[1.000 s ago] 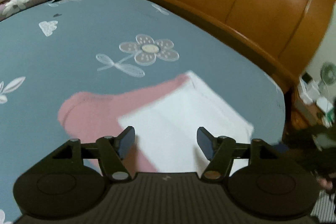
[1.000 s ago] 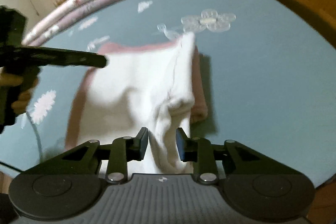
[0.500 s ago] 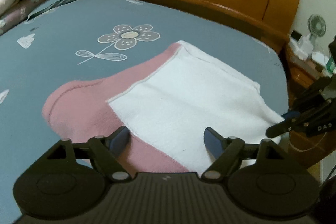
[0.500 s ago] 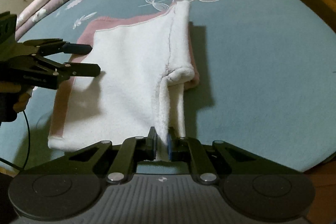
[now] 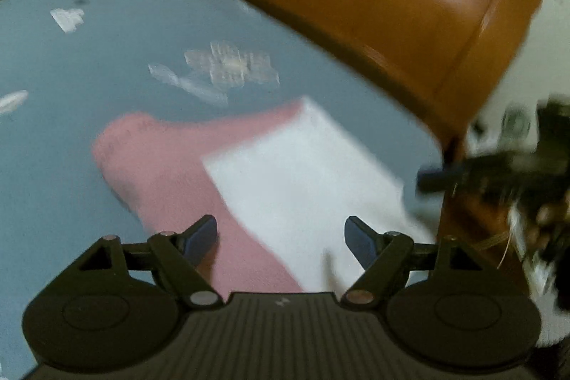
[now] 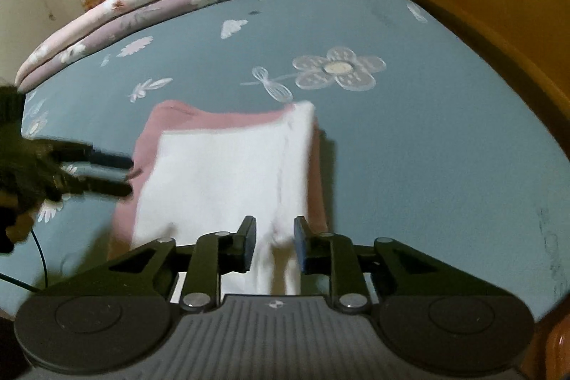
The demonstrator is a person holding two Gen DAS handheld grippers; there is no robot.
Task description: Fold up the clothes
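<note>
Left wrist view first: my left tongs (image 5: 280, 237) stand spread wide and empty, hanging just above the near edge of the garment (image 5: 285, 180), over the line where its pink outside meets the turned-over white lining. Their jaws opened further within the last second, and nothing is pinched between them. The garment lies flat on the blue flowered bed (image 5: 89, 66), close to the wooden headboard (image 5: 374, 6).

Right wrist view: my right tongs (image 6: 274, 243) were clamped on the white sleeve fold half a second ago; their jaws have just been opening, and now the pads stand a little apart with the white cloth between them, not pressed as far as I can tell. The sleeve has dropped back along the right edge of the garment (image 6: 221, 173). I take it this fold is laid down and released, so the next fold needs a fresh grip, probably at the near hem.
</note>
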